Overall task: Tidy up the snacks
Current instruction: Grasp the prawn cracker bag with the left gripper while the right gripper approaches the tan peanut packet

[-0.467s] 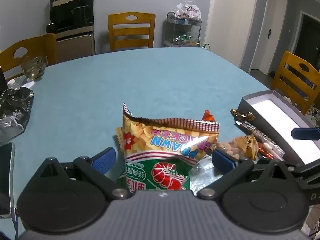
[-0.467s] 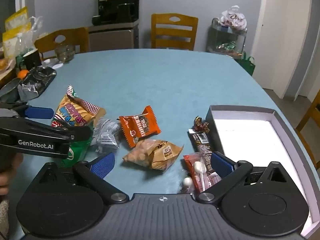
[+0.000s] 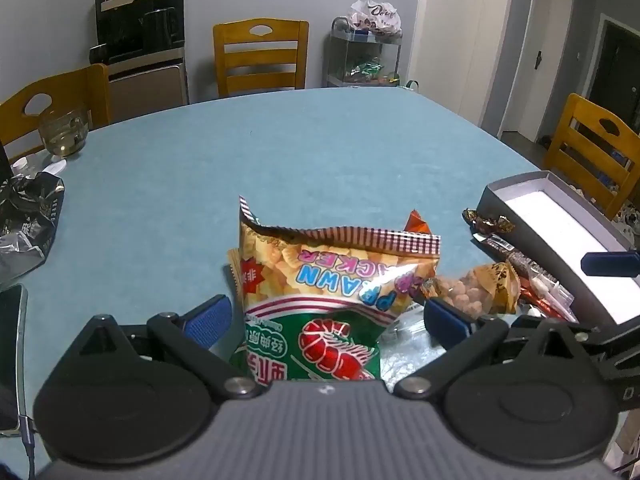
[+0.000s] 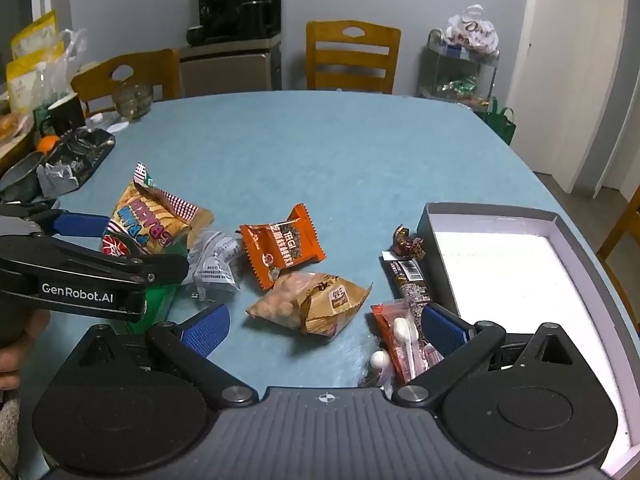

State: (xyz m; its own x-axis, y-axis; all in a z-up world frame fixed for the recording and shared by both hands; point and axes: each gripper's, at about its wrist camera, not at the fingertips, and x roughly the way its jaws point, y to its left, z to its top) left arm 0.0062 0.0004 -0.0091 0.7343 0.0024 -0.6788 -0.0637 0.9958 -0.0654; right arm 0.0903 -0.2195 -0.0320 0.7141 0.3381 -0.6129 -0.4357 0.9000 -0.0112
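A prawn cracker bag (image 3: 332,288) stands between the wide-apart fingers of my left gripper (image 3: 326,318); the pads sit beside it without pressing. The right wrist view shows the same left gripper (image 4: 132,244) around that bag (image 4: 156,220). My right gripper (image 4: 324,327) is open and low over the table, just behind a brown peanut bag (image 4: 312,304). An orange packet (image 4: 284,248), a silver packet (image 4: 216,260), a dark chocolate bar (image 4: 408,280), a red candy packet (image 4: 400,340) and a wrapped sweet (image 4: 408,242) lie loose. A grey box (image 4: 492,210) with a white floor stands at the right.
The blue table (image 3: 320,152) holds a black foil bag (image 3: 28,216), a phone (image 3: 12,352) at the left edge and a glass bowl (image 3: 64,132). Wooden chairs (image 3: 260,56) ring the table. One right gripper finger (image 3: 608,263) reaches over the box.
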